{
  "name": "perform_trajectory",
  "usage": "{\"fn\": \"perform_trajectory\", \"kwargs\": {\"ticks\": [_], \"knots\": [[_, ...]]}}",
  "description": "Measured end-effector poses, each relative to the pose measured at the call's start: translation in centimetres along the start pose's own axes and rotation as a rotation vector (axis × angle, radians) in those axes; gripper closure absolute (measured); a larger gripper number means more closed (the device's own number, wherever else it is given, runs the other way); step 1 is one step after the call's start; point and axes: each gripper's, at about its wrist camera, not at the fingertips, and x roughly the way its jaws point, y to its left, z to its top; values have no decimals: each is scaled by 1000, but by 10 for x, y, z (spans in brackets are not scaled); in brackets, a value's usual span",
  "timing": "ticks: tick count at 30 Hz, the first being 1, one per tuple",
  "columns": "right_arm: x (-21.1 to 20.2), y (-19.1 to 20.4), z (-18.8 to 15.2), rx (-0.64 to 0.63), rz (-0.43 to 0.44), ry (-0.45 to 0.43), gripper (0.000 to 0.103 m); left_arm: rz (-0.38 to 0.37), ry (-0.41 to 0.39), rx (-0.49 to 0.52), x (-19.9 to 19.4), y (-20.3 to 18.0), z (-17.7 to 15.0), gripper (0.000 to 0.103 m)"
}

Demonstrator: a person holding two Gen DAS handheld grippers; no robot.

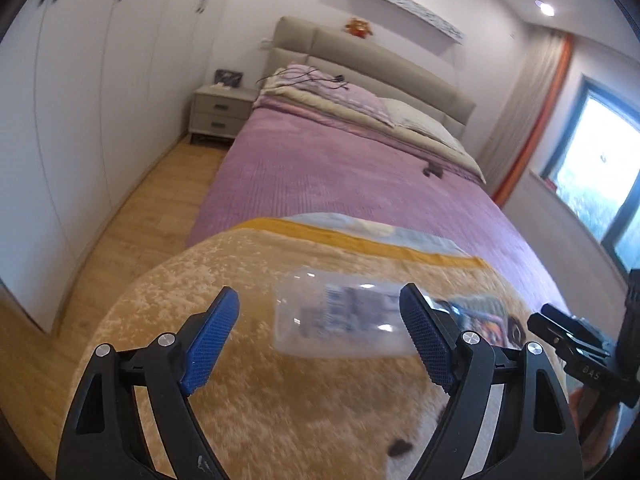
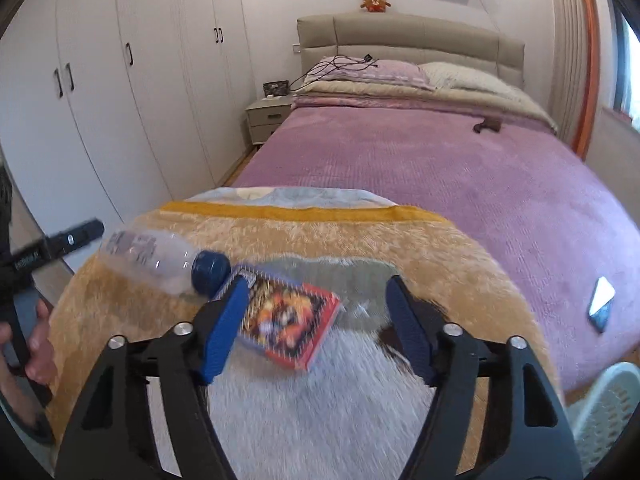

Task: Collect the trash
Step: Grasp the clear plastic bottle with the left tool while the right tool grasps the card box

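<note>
In the left wrist view the left gripper (image 1: 320,332) stands wide at bottom centre, its blue pads apart with a clear plastic bottle (image 1: 340,316) lying on its side on the fuzzy tan blanket (image 1: 240,400) between and beyond them, untouched. In the right wrist view that bottle (image 2: 156,260) lies at middle left, cap just beside a colourful snack packet (image 2: 288,320). The right gripper (image 2: 316,332) gapes around the packet at bottom centre, gripping nothing.

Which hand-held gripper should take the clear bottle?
Left. The left hand-held gripper already frames the clear bottle on the fluffy blanket, open; the right hand-held gripper faces the snack packet.
</note>
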Motion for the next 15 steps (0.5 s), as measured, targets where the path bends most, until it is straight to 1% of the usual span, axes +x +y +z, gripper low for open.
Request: {"fn": "perform_trajectory", "kwargs": {"ticks": [1,3,5,7,9,10,12,15], "knots": [[9,-2,3,20,17,13,45,-6,4,-13,2,7,-1,22],[26,-6,9,44,45,43,58,-23,15,-34,10,13,-3,22],[43,-6,12,42,60,74,62,-57,35,-45,15,18,-7,22],[52,-5,13,34,53,87,62,-96,48,-67,18,23,-7,22],[61,-7,14,41,70,119,62,-121,42,-75,19,25,-8,22],[65,-9,13,50,96,145,62,-132,50,-71,21,24,-9,22],[66,-10,10,53,133,169,62,-149,66,-58,23,22,-11,24],[59,-6,3,30,152,191,61,-172,79,-18,24,14,-15,24]]}}
